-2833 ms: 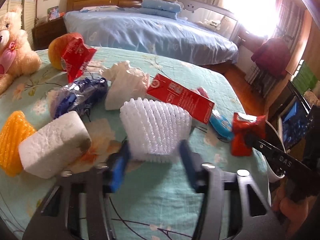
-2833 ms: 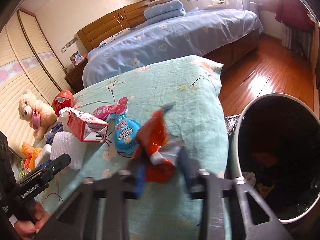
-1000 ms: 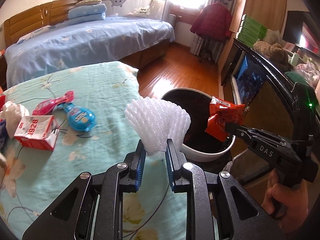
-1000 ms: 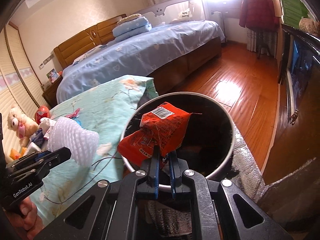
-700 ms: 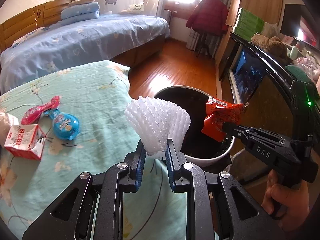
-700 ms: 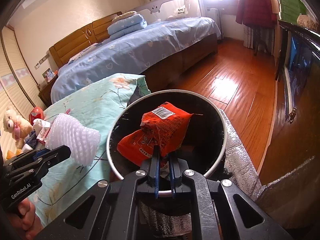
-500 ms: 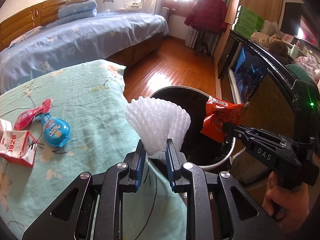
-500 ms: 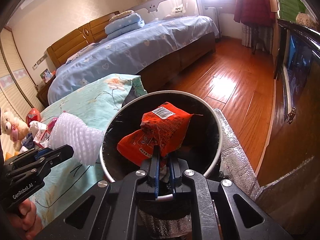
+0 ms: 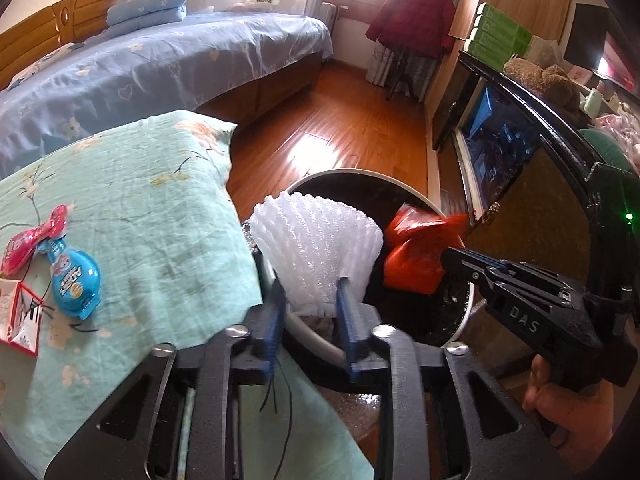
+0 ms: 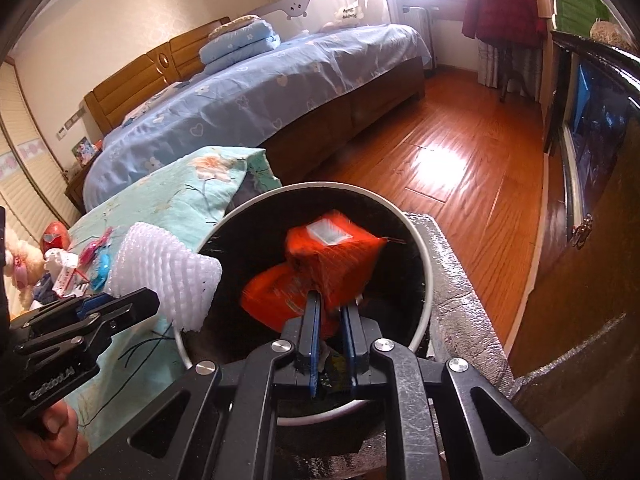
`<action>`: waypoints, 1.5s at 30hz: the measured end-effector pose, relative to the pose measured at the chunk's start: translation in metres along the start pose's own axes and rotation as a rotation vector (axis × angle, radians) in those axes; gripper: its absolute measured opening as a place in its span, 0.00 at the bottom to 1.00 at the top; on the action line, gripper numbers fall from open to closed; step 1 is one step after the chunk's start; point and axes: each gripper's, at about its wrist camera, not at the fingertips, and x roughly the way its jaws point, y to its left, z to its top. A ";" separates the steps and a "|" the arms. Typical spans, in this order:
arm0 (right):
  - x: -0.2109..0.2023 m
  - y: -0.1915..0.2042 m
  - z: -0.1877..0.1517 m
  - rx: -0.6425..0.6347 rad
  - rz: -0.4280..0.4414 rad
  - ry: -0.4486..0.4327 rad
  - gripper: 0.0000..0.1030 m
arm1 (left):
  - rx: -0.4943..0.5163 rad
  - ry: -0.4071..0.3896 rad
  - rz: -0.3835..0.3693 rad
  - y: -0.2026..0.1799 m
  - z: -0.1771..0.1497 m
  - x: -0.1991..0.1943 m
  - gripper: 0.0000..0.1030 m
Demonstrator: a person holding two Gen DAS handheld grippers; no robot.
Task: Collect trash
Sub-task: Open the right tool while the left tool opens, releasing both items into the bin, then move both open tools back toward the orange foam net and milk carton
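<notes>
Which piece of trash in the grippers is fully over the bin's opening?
The red wrapper: it is entirely over the bin, while the white foam net overlaps the rim beside the bedspread.

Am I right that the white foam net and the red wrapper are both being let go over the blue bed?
Not quite: they hang over the round bin, not the blue bed. In the right wrist view the red wrapper sits above the bin's dark mouth as the right gripper opens. The left gripper is opening too, with the foam net between its jaws at the rim.
</notes>
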 end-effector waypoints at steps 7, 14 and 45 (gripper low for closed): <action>-0.003 -0.007 0.001 0.048 -0.007 -0.008 0.30 | -0.017 -0.015 0.014 0.010 -0.007 -0.008 0.54; -0.016 0.012 -0.007 0.048 0.043 -0.033 0.55 | -0.076 -0.061 0.056 0.039 -0.033 -0.041 0.60; -0.010 0.175 -0.053 -0.184 0.256 0.044 0.68 | -0.349 -0.140 0.312 0.184 -0.148 -0.144 0.61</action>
